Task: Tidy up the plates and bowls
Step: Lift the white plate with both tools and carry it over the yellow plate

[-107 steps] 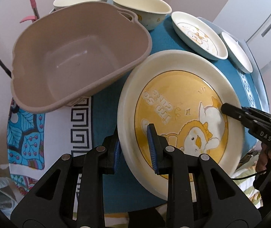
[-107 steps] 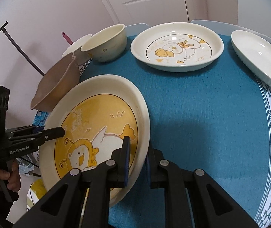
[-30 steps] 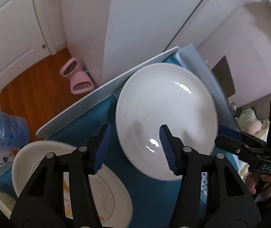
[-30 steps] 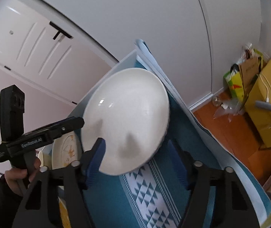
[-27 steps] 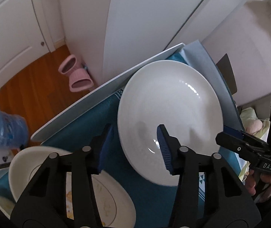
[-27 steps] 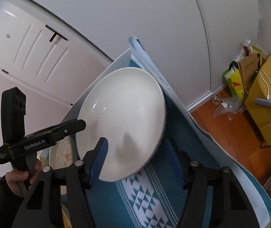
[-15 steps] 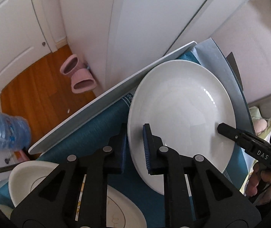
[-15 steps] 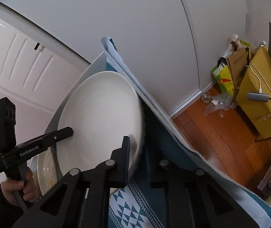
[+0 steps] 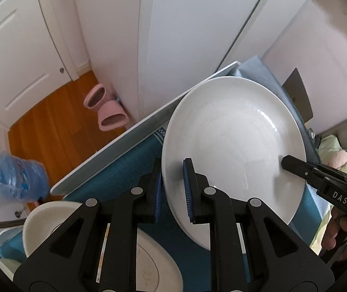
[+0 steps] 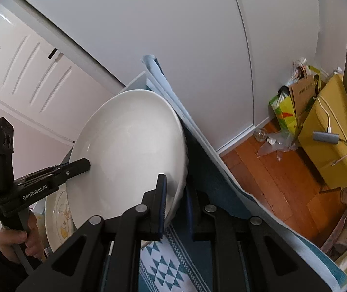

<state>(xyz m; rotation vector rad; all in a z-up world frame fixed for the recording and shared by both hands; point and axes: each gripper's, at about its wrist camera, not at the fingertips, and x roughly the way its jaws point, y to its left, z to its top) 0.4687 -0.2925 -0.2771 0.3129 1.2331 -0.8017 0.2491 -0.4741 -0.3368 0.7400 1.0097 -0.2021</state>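
- The big white plate (image 9: 234,146) is held up off the table w/ one side tipped up, over the blue tablecloth (image 9: 115,172).
- Left gripper (image 9: 172,189) pinches the plate's near rim. One blue pad is under the rim, the other on top. Fingers clamped tight on it.
- Right gripper (image 10: 176,202) pinches the other side of the same plate (image 10: 127,153). Its fingers are squeezed on the rim too, one inside the plate, one outside.
- Both sets of fingers have just been closing, w/ the plate rim between them.
- A hand (image 10: 15,241) holds the left gripper's handle, seen in the right view.
- A duck plate (image 10: 59,216) lies on the table just below the white plate.
- A cream bowl (image 9: 44,219) sits by it, near the table edge.
- On the wood floor: pink slippers (image 9: 107,112) & a blue water jug (image 9: 15,177).
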